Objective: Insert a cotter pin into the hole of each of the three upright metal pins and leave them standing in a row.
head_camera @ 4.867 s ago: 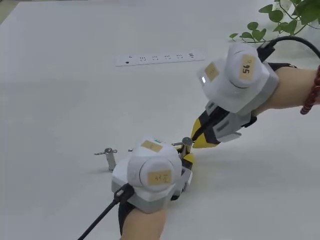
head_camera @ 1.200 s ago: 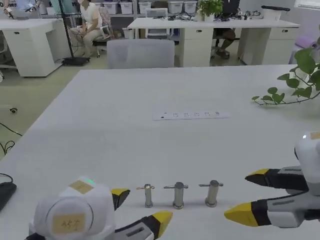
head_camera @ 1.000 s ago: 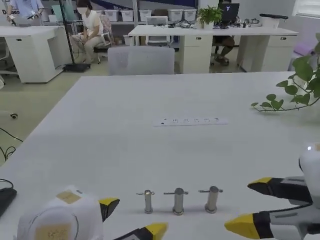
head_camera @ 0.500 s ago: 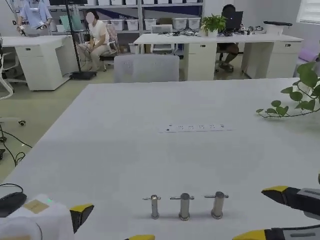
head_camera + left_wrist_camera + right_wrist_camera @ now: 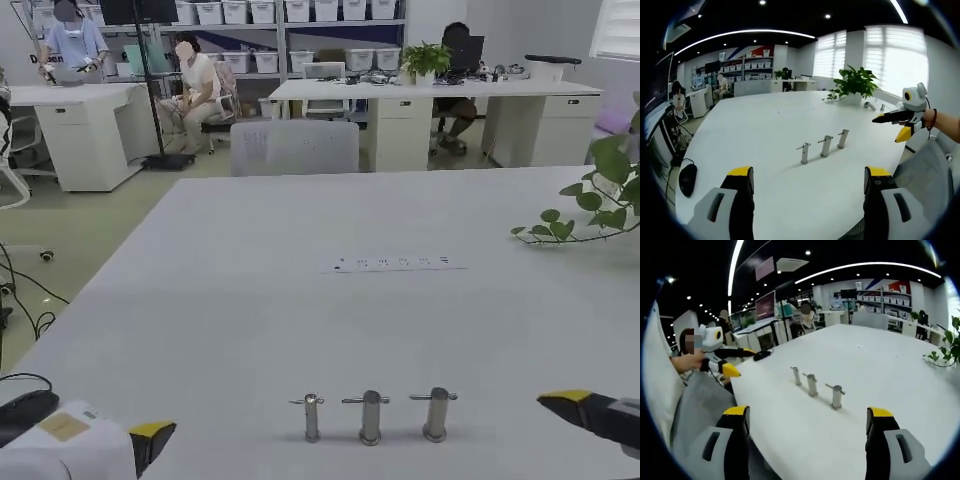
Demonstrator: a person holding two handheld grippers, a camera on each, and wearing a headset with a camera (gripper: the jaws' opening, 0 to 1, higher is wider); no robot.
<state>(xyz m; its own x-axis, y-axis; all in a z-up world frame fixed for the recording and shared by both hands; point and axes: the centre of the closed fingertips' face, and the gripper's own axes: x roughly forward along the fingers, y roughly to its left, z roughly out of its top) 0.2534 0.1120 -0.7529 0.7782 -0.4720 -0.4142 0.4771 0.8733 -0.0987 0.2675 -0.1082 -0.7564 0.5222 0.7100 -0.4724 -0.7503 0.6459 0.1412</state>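
Row | three metal pins [image 5: 371, 417] standing upright mid-table [image 5: 300, 250], a cotter pin [image 5: 352, 401] crossing each head | left gripper [image 5: 808, 174], right gripper [image 5: 807, 412] hanging spread, empty, flanking wide, probably to avoid toppling them.

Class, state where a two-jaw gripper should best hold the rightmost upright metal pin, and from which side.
Probably the bare shaft of the rightmost pin, below its cotter pin, approached from the right: it stands upright, and the middle pin crowds its left.
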